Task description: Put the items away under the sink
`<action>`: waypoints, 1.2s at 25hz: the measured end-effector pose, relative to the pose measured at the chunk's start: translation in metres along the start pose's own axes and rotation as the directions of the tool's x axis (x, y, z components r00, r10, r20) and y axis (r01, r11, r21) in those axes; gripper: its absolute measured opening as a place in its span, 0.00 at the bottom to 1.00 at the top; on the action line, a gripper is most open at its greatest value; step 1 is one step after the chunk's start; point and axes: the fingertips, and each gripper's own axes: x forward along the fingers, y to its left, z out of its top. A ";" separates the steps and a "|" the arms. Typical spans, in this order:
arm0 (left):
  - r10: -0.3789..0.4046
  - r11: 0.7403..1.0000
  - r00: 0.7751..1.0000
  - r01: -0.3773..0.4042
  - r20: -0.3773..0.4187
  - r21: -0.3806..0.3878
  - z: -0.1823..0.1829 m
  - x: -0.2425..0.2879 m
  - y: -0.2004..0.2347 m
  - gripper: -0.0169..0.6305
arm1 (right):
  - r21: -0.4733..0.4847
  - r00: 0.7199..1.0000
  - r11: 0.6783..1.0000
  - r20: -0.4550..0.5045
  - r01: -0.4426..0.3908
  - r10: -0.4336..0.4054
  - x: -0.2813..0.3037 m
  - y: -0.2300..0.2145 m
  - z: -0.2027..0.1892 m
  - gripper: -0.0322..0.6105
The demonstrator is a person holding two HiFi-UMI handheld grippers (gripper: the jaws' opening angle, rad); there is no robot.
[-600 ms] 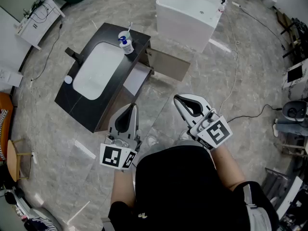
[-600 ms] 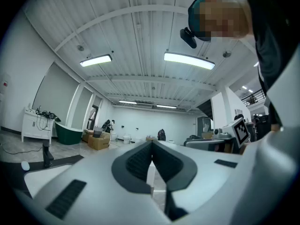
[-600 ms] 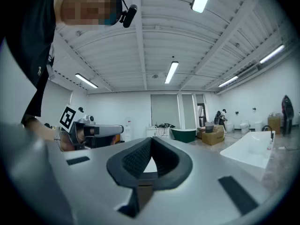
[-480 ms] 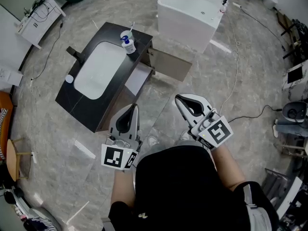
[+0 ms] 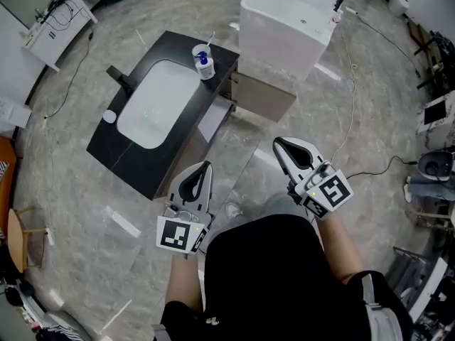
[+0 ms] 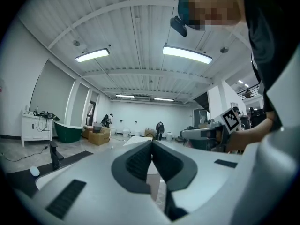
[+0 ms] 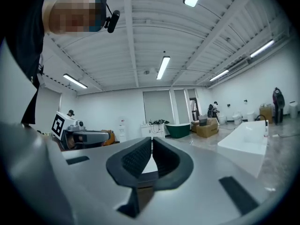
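**Vanity approach: both tools empty, items not yet moved off the counter**

Change noted: against the pictures from half a second before, the tub and vanity sit a little further right in the head view, and both grippers sit lower and further right. My reading is that the person is shifting stance in front of the vanity. Nothing has been lifted, so the task looks barely begun.

1. Grey veined marble floor (image 5: 78,212): polished large slabs with a few pale strips on them.
2. White rectangular freestanding bathtub (image 5: 270,41): glossy and straight-walled, with a dark tap at its far rim.
3. Black rectangular vanity top (image 5: 117,151): a matt slab holding an inset white rounded basin (image 5: 153,109), with a black tap (image 5: 119,80) at its far edge.
4. Brown flat cupboard door (image 5: 266,96): swung open, so the under-sink space is exposed and a pale shelf shows inside.
5. Left gripper (image 5: 207,165) and right gripper (image 5: 277,142): white moulded shells with black ribbed pads. Each has its jaws clenched together on nothing, is held level, and is well short of the counter.
6. White round cup with a toothbrush (image 5: 200,50): upright on the counter corner nearest the tub.
7. Blue-and-white pump bottle (image 5: 206,66): just beside the cup, also upright.
8. Small white round disc (image 5: 109,117): on the counter's opposite end; I cannot tell what it is.
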 end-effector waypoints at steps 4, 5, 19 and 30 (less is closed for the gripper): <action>0.010 1.000 1.000 -0.010 -0.022 0.000 -0.010 0.004 0.016 0.06 | 0.024 1.000 0.999 -0.003 0.029 -0.029 0.010 -0.013 -0.006 0.10; 0.014 1.000 1.000 -0.014 -0.025 -0.003 -0.012 0.008 0.020 0.06 | 0.031 0.999 0.999 -0.003 0.032 -0.032 0.013 -0.018 -0.008 0.10; 0.148 0.989 0.986 -0.149 -0.071 -0.007 -0.010 0.133 0.069 0.06 | 0.050 0.993 0.993 -0.038 -0.106 0.108 0.096 -0.142 -0.010 0.10; 0.301 0.953 0.946 -0.302 -0.120 0.013 -0.014 0.201 0.082 0.06 | 0.110 0.963 0.959 -0.046 -0.260 0.266 0.130 -0.228 -0.011 0.10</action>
